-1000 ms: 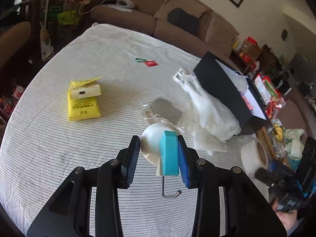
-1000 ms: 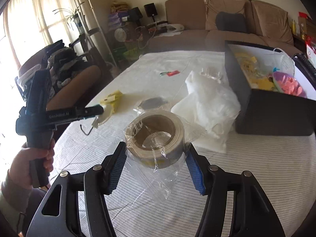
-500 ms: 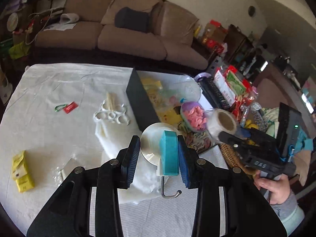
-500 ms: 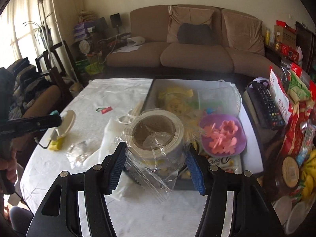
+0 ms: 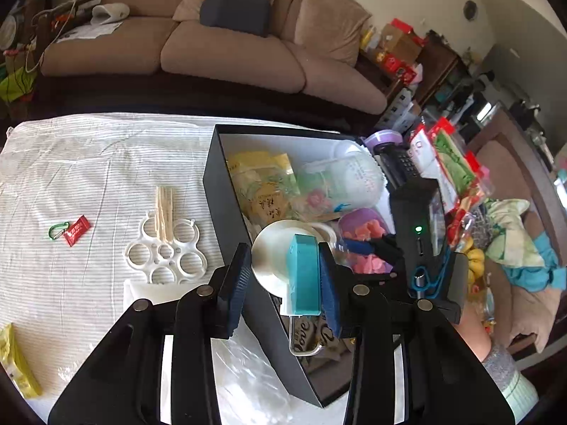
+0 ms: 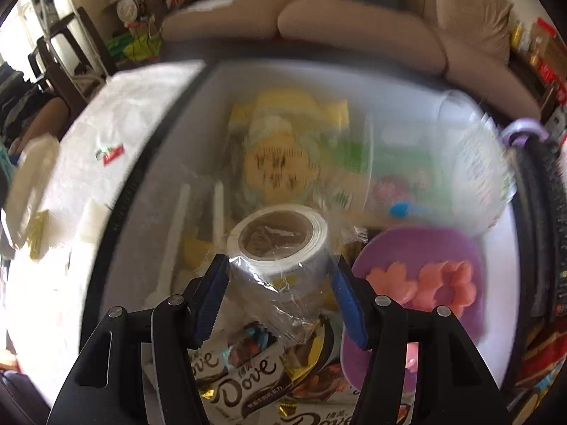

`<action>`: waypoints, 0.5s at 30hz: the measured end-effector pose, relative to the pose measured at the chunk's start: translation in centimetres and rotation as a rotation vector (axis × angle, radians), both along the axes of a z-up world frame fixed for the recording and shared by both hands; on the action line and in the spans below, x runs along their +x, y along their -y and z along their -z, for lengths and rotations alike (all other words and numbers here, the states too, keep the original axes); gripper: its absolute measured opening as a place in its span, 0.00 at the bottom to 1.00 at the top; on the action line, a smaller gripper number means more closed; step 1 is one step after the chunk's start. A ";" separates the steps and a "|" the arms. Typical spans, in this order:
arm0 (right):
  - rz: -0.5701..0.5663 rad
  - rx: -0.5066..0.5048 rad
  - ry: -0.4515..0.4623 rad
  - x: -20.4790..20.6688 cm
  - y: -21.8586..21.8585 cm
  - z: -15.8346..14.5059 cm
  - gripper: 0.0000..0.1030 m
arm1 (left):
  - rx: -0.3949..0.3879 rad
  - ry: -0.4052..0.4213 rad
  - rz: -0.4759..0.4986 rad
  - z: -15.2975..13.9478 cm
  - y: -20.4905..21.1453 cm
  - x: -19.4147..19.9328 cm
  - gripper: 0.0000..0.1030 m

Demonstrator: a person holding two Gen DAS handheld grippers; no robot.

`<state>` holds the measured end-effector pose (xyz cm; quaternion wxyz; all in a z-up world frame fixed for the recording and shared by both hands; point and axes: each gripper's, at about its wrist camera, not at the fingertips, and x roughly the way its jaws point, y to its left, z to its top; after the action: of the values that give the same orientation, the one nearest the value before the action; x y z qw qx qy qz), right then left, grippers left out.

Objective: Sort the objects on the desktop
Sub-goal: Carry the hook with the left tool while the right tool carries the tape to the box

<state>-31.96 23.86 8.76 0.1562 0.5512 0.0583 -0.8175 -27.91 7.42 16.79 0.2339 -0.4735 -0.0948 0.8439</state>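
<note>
I have the left gripper (image 5: 283, 279) clamped on a suction hook (image 5: 301, 276): the teal block sits between the blue pads, the white disc stands just behind it, and the metal hook hangs below. It hangs over the near left wall of the black box (image 5: 226, 219), which stands on the bench (image 5: 88, 163) under a striped white cloth.

My right gripper (image 6: 280, 283) is clamped on a roll of tape (image 6: 280, 244) wrapped in a clear plastic bag, the pads pressing its two sides. The roll is held above the box interior, over Dove chocolate packets (image 6: 244, 379) and beside a purple tray (image 6: 418, 248) carrying pink flower-shaped pieces. This view is blurred, so finer detail in the box cannot be read.

Inside the box I also note yellow packets (image 5: 262, 173) and a clear plastic container (image 5: 347, 177).

Outside the box, on the cloth: a white six-ring holder (image 5: 166, 251) with a bundle of sticks (image 5: 164, 209) lying across it, a red tag with green clip (image 5: 71, 230) well apart to the left, and a yellow packet (image 5: 17, 364) at the near left edge.
</note>
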 end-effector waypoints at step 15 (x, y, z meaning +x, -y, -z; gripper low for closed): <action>0.050 -0.186 -0.064 5.3 -6.7 -5.7 0.68 | -0.243 0.066 0.127 3.2 -10.6 -5.7 0.34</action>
<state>-26.70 30.51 14.41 0.1842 0.5094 -0.0267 -0.8401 -33.64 18.01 13.54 0.2245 -0.5310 0.0307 0.8165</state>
